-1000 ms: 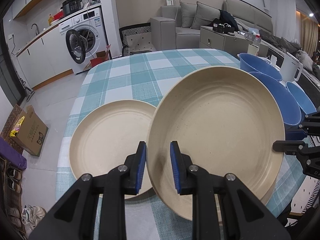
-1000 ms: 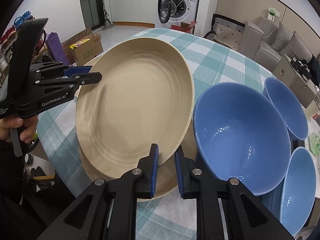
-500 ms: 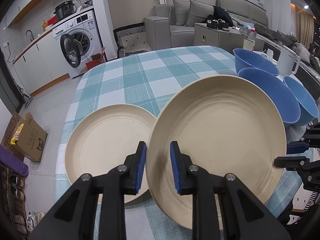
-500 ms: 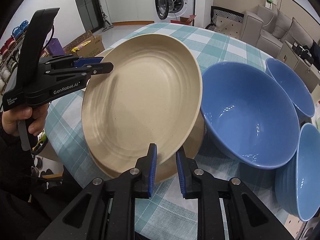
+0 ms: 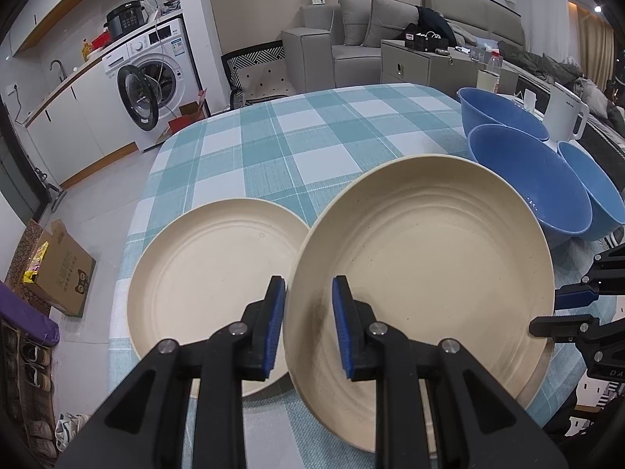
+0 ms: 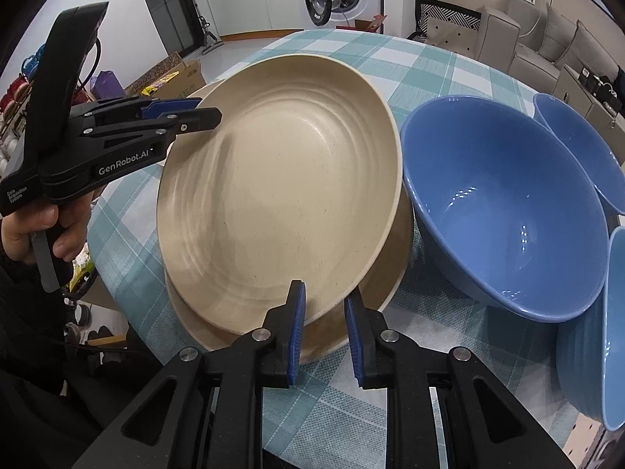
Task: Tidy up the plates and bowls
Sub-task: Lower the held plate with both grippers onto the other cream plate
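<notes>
A beige plate hangs tilted over a second beige plate lying on the checked table. My left gripper is shut on its left rim. My right gripper is shut on the opposite rim, pads narrowly apart. A third beige plate lies flat to the left. Three blue bowls stand to the right: a large one close beside the held plate, another behind it, a third nearer the table edge.
A white jug stands behind the bowls. The far half of the table carries only the cloth. On the floor to the left are a cardboard box and shoes. A washing machine and a sofa stand beyond. A hand holds the left gripper.
The held plate has sunk a little and lies flatter over the plate beneath it. The right gripper's pads stand slightly wider. The large blue bowl now shows clear of the plate's rim.
</notes>
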The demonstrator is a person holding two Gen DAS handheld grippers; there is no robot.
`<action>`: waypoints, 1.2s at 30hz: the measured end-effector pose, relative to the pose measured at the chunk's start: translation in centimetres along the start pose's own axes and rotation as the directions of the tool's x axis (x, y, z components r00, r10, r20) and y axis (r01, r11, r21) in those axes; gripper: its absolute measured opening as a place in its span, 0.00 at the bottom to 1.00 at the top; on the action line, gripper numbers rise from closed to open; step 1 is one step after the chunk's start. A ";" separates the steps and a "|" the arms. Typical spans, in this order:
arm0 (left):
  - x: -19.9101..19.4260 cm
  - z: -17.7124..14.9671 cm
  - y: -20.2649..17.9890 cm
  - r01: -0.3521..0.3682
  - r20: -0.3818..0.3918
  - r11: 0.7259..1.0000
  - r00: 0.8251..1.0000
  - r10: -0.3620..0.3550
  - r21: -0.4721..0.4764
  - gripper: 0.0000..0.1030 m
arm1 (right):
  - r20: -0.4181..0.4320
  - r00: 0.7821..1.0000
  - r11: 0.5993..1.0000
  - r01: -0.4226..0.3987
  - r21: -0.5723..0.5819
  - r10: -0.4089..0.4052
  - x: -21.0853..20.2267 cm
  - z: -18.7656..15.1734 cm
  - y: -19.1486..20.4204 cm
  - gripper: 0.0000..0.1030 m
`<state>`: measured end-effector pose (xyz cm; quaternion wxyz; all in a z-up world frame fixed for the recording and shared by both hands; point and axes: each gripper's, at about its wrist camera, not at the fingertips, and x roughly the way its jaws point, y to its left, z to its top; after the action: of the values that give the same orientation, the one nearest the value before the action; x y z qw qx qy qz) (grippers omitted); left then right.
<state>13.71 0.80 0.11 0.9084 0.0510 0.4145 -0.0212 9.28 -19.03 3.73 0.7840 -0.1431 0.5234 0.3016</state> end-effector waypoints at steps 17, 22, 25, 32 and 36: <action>-0.5 0.4 -0.6 0.006 -0.013 1.000 1.000 -0.005 0.030 0.22 | -0.010 0.999 0.999 -0.043 0.033 0.043 -0.5 -1.0 -0.2 0.20; 0.0 0.2 -1.0 -0.006 -0.034 0.999 0.999 0.007 0.053 0.23 | -0.033 0.999 0.999 -0.042 0.030 0.043 0.0 -1.0 -0.1 0.20; 0.3 0.0 -1.0 0.003 -0.044 0.999 0.999 -0.001 0.053 0.23 | -0.040 0.999 0.999 -0.033 0.022 0.034 0.1 -1.0 0.0 0.21; 1.1 -0.2 -0.9 0.011 -0.066 0.999 0.998 -0.008 0.053 0.24 | -0.057 0.998 1.000 -0.023 0.013 0.024 0.5 -0.7 0.3 0.23; 1.4 -0.5 -0.8 0.027 -0.078 0.999 0.997 -0.023 0.045 0.24 | -0.061 0.998 1.000 -0.003 -0.005 0.002 0.6 -0.5 0.7 0.26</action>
<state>14.17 0.08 -1.30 0.8898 0.0676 0.4495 -0.0402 8.63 -18.51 3.06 0.7668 -0.1537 0.5465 0.2994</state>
